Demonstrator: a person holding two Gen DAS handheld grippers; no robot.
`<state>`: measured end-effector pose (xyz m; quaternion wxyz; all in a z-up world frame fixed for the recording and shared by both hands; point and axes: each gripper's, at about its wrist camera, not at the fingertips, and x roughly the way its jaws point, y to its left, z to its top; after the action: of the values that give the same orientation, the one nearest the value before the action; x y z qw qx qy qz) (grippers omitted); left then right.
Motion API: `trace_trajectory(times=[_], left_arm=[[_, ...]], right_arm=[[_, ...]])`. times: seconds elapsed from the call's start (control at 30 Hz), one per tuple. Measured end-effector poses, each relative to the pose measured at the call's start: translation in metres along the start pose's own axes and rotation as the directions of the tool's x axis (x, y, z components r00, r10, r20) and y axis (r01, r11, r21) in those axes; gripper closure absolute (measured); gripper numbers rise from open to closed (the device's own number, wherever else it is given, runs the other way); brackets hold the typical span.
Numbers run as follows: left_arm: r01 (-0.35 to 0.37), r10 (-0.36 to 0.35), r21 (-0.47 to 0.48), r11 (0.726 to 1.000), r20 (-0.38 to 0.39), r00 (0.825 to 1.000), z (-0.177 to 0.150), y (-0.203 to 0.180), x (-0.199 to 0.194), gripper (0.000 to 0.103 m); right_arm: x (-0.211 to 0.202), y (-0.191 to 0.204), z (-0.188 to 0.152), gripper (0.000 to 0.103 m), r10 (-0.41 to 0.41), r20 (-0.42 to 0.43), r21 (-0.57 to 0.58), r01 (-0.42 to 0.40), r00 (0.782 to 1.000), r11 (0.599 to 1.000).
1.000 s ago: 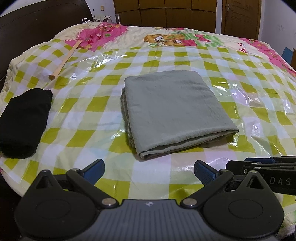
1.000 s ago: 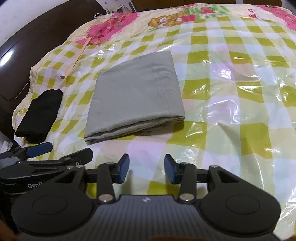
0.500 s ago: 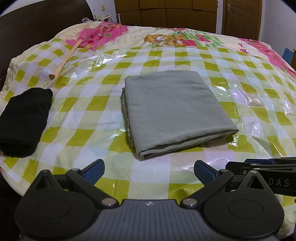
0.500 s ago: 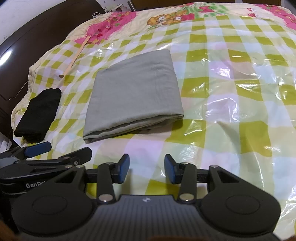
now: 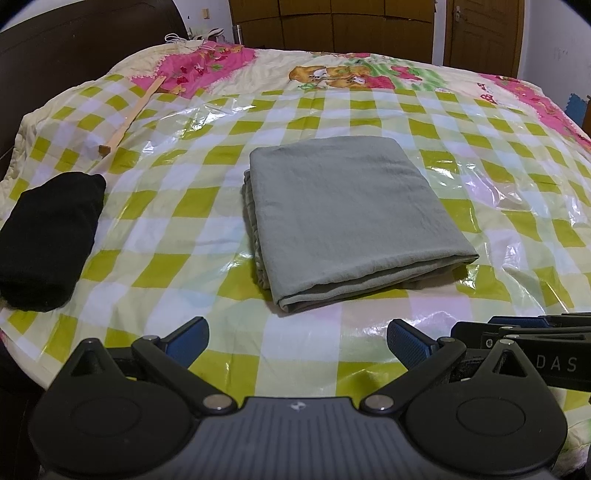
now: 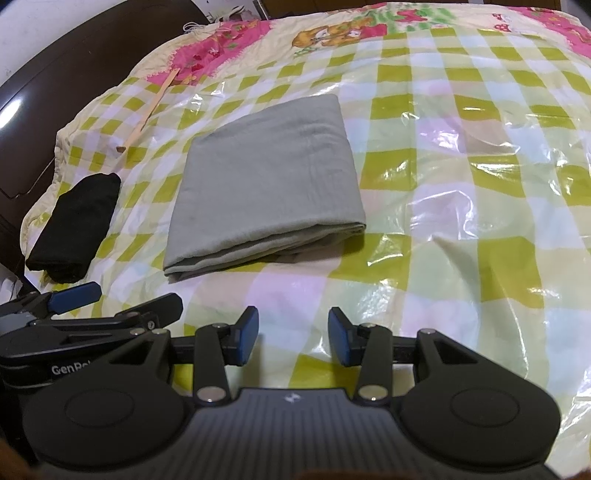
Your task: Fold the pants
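Grey-green pants (image 5: 343,214) lie folded into a flat rectangle in the middle of the bed (image 5: 155,229); they also show in the right wrist view (image 6: 266,181). My left gripper (image 5: 297,341) hovers in front of the fold's near edge, jaws wide apart and empty. My right gripper (image 6: 293,334) hangs beside it, right of the pants' near corner, open with nothing between its blue pads (image 6: 247,332). Neither gripper touches the cloth. Each gripper shows at the edge of the other's view.
The bed has a green-and-white checked cover under clear plastic sheet (image 6: 461,206). A folded black garment (image 5: 48,236) lies near the left edge, a wooden stick (image 5: 129,118) behind it. Dark headboard (image 5: 66,55) on the left, wooden wardrobe (image 5: 332,22) and door behind.
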<state>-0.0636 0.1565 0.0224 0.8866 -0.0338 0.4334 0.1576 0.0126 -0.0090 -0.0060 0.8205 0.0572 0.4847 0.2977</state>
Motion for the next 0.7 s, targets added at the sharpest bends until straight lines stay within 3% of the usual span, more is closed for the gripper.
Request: trace_trajectory(times=[0.7], left_arm=[[-0.002, 0.002, 0.004, 1.000, -0.001, 1.000, 0.0000, -0.0008, 0.0003, 0.000]], right_arm=[[0.0006, 0.0000, -0.0002, 0.060, -0.001, -0.003, 0.005, 0.001, 1.000, 1.000]])
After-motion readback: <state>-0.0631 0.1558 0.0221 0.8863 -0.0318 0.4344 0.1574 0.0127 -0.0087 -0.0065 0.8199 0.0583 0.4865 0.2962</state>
